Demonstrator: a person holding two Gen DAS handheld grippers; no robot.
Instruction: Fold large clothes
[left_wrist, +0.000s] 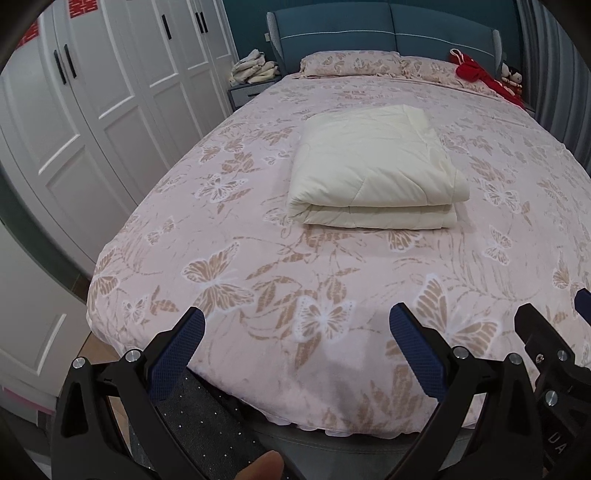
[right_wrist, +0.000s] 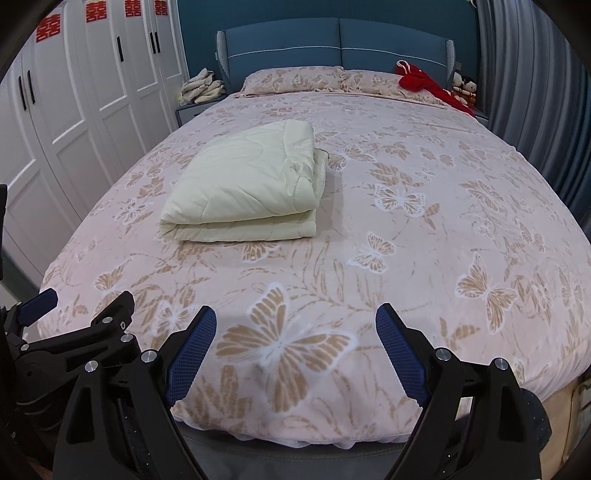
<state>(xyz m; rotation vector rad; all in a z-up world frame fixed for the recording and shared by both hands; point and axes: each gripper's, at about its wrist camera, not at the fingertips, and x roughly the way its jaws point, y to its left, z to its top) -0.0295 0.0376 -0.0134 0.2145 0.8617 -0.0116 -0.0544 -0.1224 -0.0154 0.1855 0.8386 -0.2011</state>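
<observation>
A cream quilt (left_wrist: 373, 170) lies folded into a thick rectangle in the middle of the bed; it also shows in the right wrist view (right_wrist: 247, 188). My left gripper (left_wrist: 297, 325) is open and empty, held over the foot edge of the bed, well short of the quilt. My right gripper (right_wrist: 295, 325) is open and empty, also over the foot edge. The right gripper shows at the right edge of the left wrist view (left_wrist: 554, 314), and the left gripper at the left edge of the right wrist view (right_wrist: 81, 302).
The bed's pink butterfly cover (left_wrist: 258, 258) spreads wide. Pillows (left_wrist: 347, 62) and a red garment (left_wrist: 476, 70) lie at the blue headboard (left_wrist: 388, 26). White wardrobes (left_wrist: 92, 92) stand left; a nightstand with clothes (left_wrist: 255, 68) is beside them. Grey curtains (right_wrist: 535, 92) hang right.
</observation>
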